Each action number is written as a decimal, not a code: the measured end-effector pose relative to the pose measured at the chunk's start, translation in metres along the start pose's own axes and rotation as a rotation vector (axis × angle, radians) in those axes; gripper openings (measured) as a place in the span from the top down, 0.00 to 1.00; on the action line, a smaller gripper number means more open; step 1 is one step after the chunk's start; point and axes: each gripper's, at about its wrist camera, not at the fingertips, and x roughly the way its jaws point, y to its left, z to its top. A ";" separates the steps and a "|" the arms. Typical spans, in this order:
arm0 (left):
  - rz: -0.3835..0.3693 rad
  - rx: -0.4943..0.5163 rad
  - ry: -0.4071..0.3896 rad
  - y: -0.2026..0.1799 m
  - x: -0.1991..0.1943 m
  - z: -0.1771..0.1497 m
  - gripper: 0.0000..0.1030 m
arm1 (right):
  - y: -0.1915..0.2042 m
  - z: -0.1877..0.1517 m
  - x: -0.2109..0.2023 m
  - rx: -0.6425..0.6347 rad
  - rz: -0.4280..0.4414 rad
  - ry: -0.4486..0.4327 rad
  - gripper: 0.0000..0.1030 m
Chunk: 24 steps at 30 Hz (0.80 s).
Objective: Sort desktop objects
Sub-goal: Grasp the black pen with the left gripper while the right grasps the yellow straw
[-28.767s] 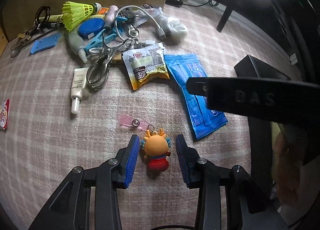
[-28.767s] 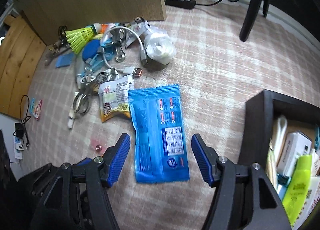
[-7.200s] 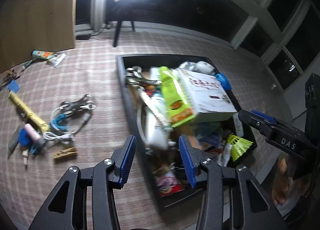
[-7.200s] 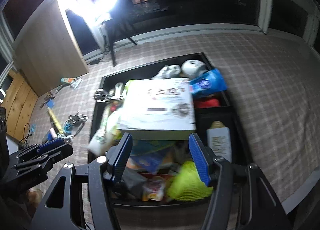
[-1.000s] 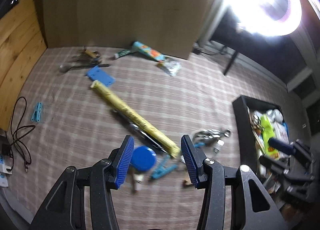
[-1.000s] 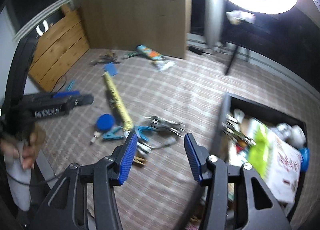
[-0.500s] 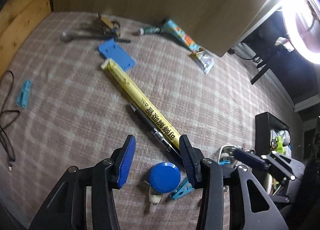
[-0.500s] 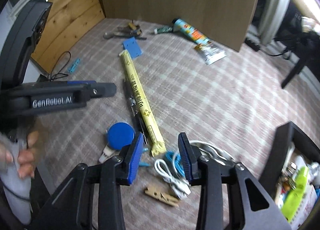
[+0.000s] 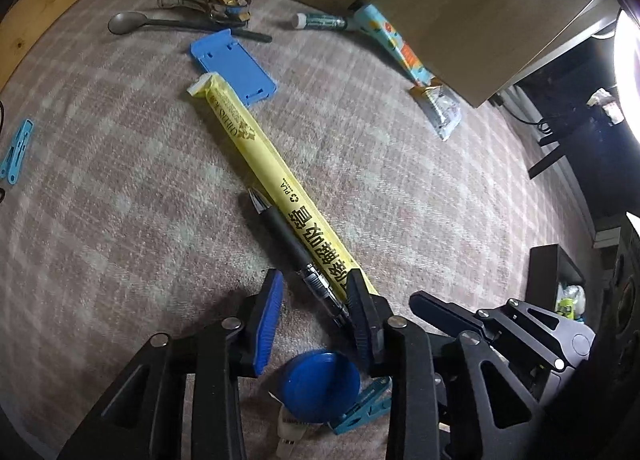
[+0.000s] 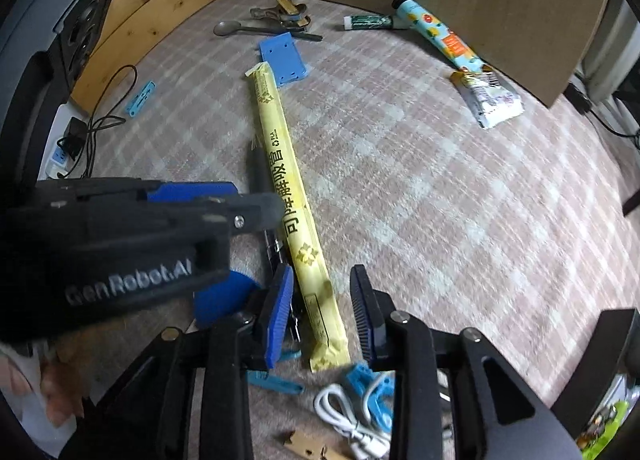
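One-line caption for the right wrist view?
Open right claw straddles the long yellow straw packet, a black pen alongside.

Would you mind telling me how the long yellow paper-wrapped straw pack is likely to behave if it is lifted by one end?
The yellow straw pack is long and thin, so held at its near end by the right hand-held gripper it would probably sag or swing. Its paper wrapper looks crushable. It seems light, and may nudge the black pen beside it.

Black fingers (image 9: 362,312) w/ blue pads (image 9: 269,320)
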 end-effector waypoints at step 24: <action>0.087 0.036 -0.046 -0.012 0.011 -0.004 0.84 | -0.028 0.003 0.003 0.066 0.013 -0.018 0.81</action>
